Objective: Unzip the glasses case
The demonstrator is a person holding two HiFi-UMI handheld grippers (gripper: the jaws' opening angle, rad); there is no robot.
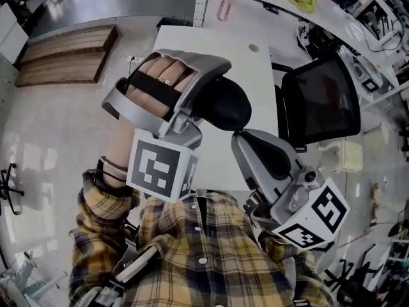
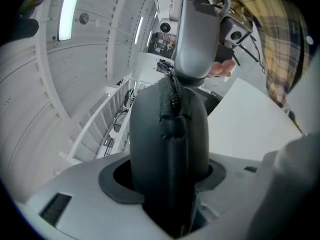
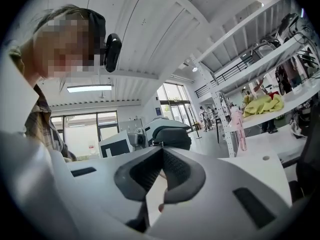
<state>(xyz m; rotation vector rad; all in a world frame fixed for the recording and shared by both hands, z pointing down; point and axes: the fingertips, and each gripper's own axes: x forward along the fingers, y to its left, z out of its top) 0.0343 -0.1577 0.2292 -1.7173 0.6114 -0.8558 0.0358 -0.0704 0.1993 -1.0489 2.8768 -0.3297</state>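
Head view: left gripper (image 1: 203, 94) clamped on black oval zip-up glasses case (image 1: 229, 104), held over white table (image 1: 211, 43); right gripper (image 1: 239, 136) tip at case's near end.
Left gripper view: case upright betw. jaws, zip line facing cam, right gripper's tip on it.
Right gripper view: jaws pressed together, case just beyond; zip pull not discernible.

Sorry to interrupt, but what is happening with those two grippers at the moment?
A person in a plaid shirt is working on a black glasses case with two handheld grippers. The left gripper clamps the case in the air above a white table, with the zip facing its camera. The right gripper has its jaws together at the top end of the zip; whether they pinch the pull is unclear. The zip looks closed.
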